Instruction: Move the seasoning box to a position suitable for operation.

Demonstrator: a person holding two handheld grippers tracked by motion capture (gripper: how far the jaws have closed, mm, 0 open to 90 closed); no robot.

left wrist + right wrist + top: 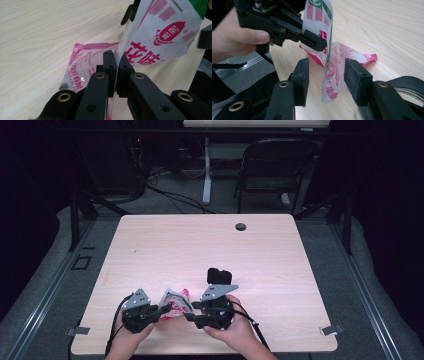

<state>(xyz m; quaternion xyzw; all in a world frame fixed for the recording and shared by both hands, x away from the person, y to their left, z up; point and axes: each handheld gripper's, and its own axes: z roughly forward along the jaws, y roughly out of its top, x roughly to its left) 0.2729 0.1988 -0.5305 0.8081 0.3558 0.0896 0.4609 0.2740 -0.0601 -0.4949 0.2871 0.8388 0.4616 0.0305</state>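
1. Starting with the biggest thing: the worktop (280,270) is a pale wood-grain slab with a small round hole (241,226) near its far edge. Everything going on is bunched up at the near edge, a bit left of the middle.
2. Behind it there's a dark folding chair (272,167) and a white desk leg (206,170) on the grey floor, with a few cables lying around.
3. Both of the person's hands come in from the bottom, each holding a gripper with a grey three-cornered plate on top.
4. Left claw (116,75) is squeezed together on the snack bag (160,37), pinching its edge so the white-and-red printed sheet stands up off the wood. Part of the bag's pink, see-through plastic lies flat on the worktop just behind the claw.
5. Right claw (326,80) is spread apart, one pad on each side of the bag's hanging lower end (333,85). Neither pad is pressing on it, there's a visible gap on both sides.
6. In the right gripper view you can see the left hand (234,40) wrapped around its gripper, with the bag pinched at that gripper's tips.
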